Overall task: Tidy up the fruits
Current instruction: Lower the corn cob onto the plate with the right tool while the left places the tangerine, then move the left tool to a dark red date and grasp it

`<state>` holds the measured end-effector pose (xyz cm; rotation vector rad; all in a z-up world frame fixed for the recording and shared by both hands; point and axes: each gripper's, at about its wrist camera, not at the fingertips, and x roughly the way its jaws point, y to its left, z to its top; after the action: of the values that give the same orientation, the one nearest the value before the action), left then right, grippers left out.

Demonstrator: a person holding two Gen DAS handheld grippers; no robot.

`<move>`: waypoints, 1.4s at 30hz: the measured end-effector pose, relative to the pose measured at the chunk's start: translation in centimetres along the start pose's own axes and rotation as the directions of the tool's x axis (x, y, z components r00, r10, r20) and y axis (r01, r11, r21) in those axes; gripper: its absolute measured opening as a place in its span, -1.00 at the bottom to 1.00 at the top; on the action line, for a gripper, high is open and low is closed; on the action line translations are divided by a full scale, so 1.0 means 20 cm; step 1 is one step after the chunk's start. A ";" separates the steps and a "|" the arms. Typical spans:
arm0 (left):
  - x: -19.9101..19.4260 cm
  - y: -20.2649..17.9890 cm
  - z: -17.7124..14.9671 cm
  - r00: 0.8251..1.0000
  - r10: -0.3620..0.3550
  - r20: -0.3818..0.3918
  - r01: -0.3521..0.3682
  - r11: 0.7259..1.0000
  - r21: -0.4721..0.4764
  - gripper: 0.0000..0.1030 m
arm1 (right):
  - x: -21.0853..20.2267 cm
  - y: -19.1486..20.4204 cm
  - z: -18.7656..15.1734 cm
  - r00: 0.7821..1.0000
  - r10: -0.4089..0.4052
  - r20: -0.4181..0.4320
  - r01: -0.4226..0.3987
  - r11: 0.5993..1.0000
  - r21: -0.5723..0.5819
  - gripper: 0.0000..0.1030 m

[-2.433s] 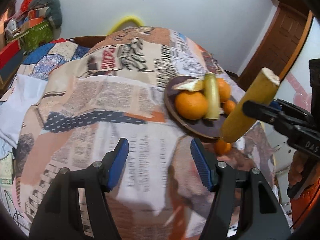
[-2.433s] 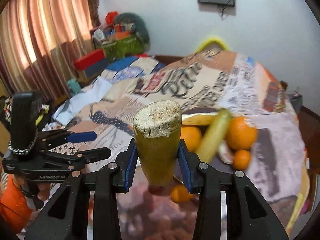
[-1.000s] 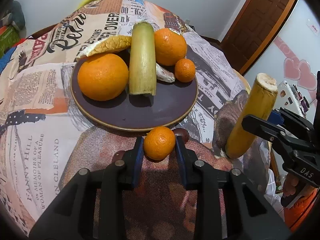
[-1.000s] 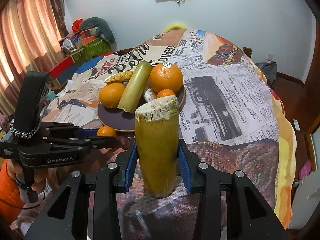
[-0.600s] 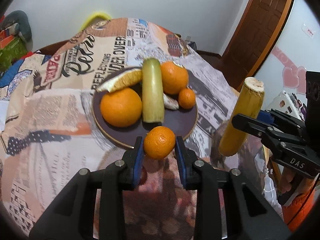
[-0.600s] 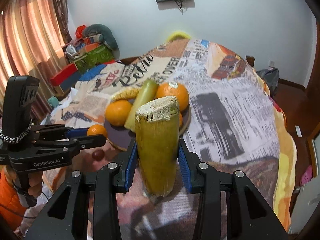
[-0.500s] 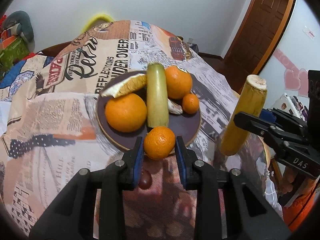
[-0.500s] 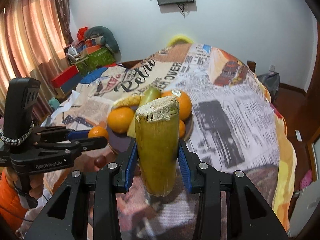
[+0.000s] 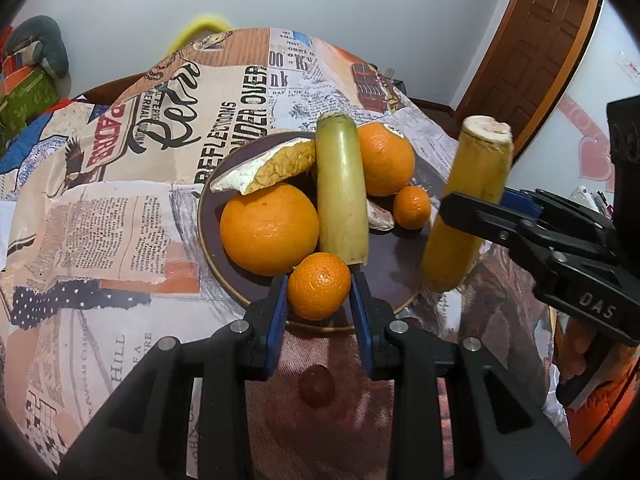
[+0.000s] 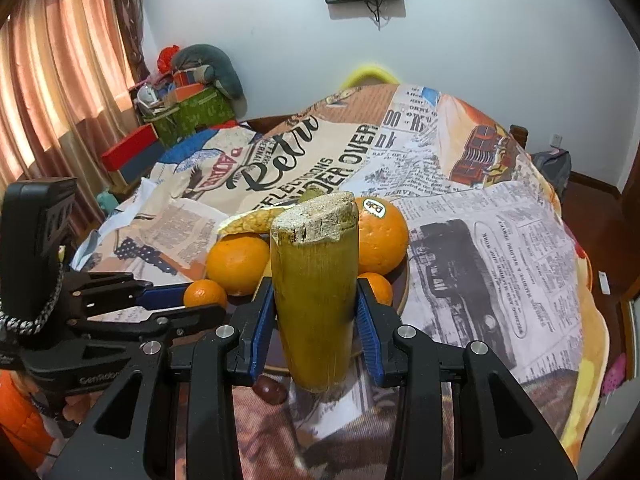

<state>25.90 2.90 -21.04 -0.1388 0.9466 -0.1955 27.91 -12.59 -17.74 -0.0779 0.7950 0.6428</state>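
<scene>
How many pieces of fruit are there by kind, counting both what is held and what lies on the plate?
Large oranges: 2
Small mandarins: 2, one on the plate, one in the left tongs
Cane stalks: 2, one on the plate, one in the right tongs
Peel pieces: 2
Dark round fruit on the cloth: 1
Total: 9

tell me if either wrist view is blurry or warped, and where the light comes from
Left wrist view: sharp, with the mandarin in the left gripper crisp; fisheye bends the door frame and darkens the corners. Right wrist view: also sharp on the sugarcane piece; daylight glows through the curtains at left, and the room edges curve.
</scene>
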 end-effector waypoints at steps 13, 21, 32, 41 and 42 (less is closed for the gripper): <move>0.09 0.04 0.00 0.999 -0.003 -0.033 0.002 1.000 -0.001 -0.40 | 0.14 -0.01 0.04 1.000 0.021 -0.019 -0.021 1.000 0.003 -0.31; 0.06 0.04 -0.01 0.999 -0.005 -0.033 0.004 1.000 -0.013 -0.39 | 0.17 -0.01 0.05 0.999 0.014 -0.033 -0.014 1.000 0.008 -0.28; -0.16 0.04 -0.03 0.997 0.050 0.065 -0.049 0.999 -0.018 -0.18 | 0.03 0.03 0.02 1.000 0.009 -0.009 -0.009 1.000 0.002 -0.27; -0.29 0.02 -0.10 0.993 0.058 0.099 -0.058 0.998 0.002 -0.01 | -0.09 0.07 -0.08 1.000 0.000 -0.009 0.001 1.000 0.010 -0.27; -0.30 0.02 -0.11 0.994 0.061 0.095 -0.062 0.998 0.006 0.03 | -0.10 0.07 -0.09 1.000 -0.002 -0.012 0.002 1.000 0.010 -0.25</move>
<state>20.74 4.50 -17.68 -0.1098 0.8545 -0.1354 24.90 -12.94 -17.48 -0.0738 0.8096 0.6368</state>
